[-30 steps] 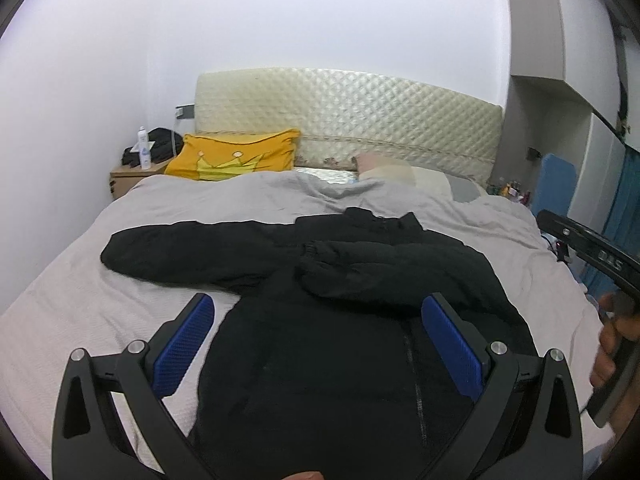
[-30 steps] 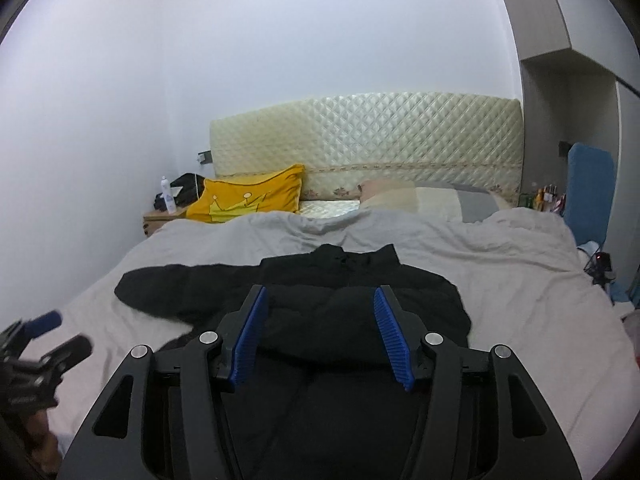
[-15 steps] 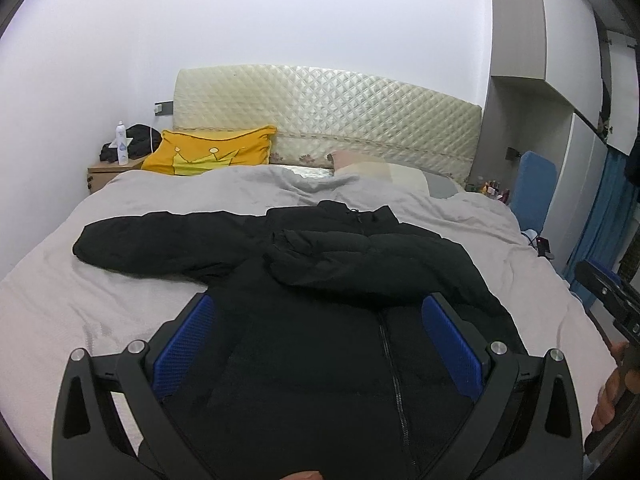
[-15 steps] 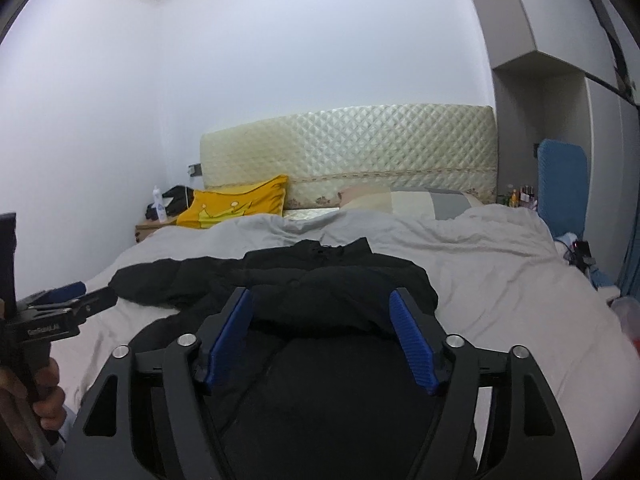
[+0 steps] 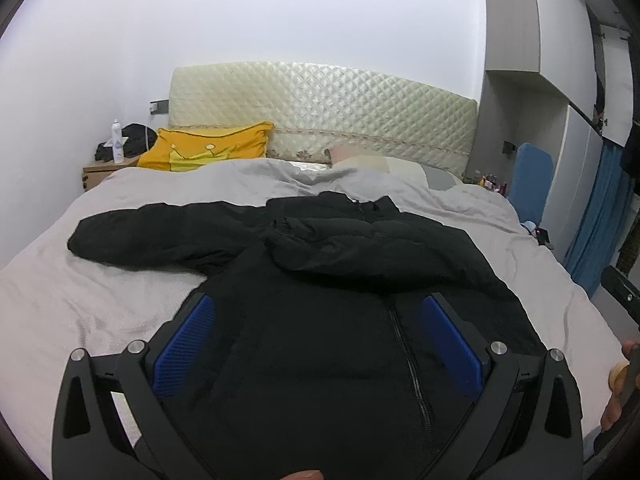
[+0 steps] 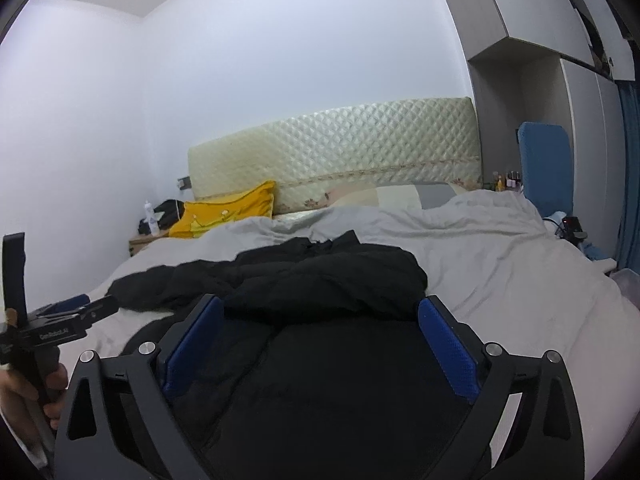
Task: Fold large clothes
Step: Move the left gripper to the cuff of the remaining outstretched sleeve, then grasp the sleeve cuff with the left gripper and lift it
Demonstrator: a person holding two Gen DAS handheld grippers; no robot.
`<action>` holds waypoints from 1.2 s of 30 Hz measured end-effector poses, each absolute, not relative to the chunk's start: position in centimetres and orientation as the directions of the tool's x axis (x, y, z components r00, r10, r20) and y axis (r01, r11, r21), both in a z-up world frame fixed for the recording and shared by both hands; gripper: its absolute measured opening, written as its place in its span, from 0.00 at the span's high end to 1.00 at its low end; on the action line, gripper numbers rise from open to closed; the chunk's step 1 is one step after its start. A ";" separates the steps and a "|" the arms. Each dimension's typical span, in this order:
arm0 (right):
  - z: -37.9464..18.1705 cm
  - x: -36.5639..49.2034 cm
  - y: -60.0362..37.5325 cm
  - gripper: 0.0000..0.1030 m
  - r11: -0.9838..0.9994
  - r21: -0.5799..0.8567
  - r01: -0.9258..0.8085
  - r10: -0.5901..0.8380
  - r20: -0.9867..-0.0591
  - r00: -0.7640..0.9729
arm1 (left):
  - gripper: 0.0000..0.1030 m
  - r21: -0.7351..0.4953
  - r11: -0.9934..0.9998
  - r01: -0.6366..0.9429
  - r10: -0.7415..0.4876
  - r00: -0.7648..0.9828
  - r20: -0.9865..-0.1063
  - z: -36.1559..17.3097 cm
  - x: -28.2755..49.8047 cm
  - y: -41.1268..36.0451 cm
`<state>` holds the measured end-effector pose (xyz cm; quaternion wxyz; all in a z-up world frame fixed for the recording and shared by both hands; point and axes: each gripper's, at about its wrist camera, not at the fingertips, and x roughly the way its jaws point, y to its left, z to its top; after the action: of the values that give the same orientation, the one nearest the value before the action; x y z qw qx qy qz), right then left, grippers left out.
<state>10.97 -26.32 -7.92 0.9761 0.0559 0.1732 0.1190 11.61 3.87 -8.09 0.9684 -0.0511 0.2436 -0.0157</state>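
Where the grey bed [image 5: 72, 320] fills both wrist views, a black padded jacket [image 5: 340, 340] lies front-up across it, collar toward the far headboard and hem toward the near edge, so its long axis runs near to far.

At far left, a wooden nightstand [image 5: 98, 172] carries a white bottle [image 5: 116, 142], with a yellow cushion [image 5: 208, 150] beside it against the quilted headboard [image 5: 320, 112].

The jacket's left sleeve [image 5: 152, 236] stretches out flat toward the left of the bed, not yet folded. The other sleeve [image 5: 372, 252] is already laid across the chest, its cuff near the collar.

The left gripper [image 5: 320, 344] hovers over the jacket's lower body, jaws wide apart and holding nothing; the spread sleeve lies up and to the left of it, making this the nearer hand for that fold.

The right gripper [image 6: 320, 344] hovers over the jacket's right half, jaws likewise wide apart and empty.

Nothing lies on the bed between jaws and sleeve. At far right stands a blue chair back [image 6: 544, 164].
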 end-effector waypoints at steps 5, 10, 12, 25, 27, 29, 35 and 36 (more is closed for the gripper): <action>-8.2 11.0 -25.9 0.03 0.971 0.114 -0.211 0.237 -0.320 0.917 | 0.00 -0.104 0.994 0.017 -0.066 0.867 -0.494 -8.5 12.3 3.6; -9.1 11.3 -25.4 0.03 0.975 0.094 -0.203 0.223 -0.339 0.914 | 0.00 -0.105 0.994 0.042 -0.093 0.831 -0.549 -8.1 14.3 4.1; -9.6 11.5 -25.6 0.03 0.977 0.094 -0.193 0.213 -0.340 0.916 | 0.00 -0.102 0.994 0.048 -0.098 0.814 -0.573 -7.9 15.5 4.6; -10.7 11.8 -28.2 0.02 0.964 0.205 -0.170 0.230 -0.318 0.920 | 0.00 -0.135 0.978 -0.156 0.043 0.795 -0.605 -7.4 24.9 17.7; -10.9 12.1 -28.2 0.02 0.968 0.201 -0.149 0.210 -0.326 0.922 | 0.00 -0.115 0.976 -0.185 0.075 0.782 -0.619 -8.1 26.5 20.0; -11.3 12.6 -28.0 0.02 0.975 0.188 -0.118 0.176 -0.335 0.926 | 0.00 -0.180 0.959 -0.217 0.054 0.766 -0.641 -8.9 27.6 22.7; -12.3 14.3 -27.4 0.02 0.974 0.208 -0.088 0.161 -0.364 0.918 | 0.00 -0.213 0.935 -0.282 0.078 0.752 -0.655 -11.8 29.8 28.4; -12.5 14.6 -27.1 0.02 0.975 0.204 -0.085 0.157 -0.368 0.917 | 0.00 -0.235 0.928 -0.289 0.066 0.748 -0.661 -12.6 30.1 29.5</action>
<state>14.56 -27.12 -12.50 0.9745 0.0925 0.1945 0.0621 30.12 29.54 -12.55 0.9204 -0.1635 0.3417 0.0964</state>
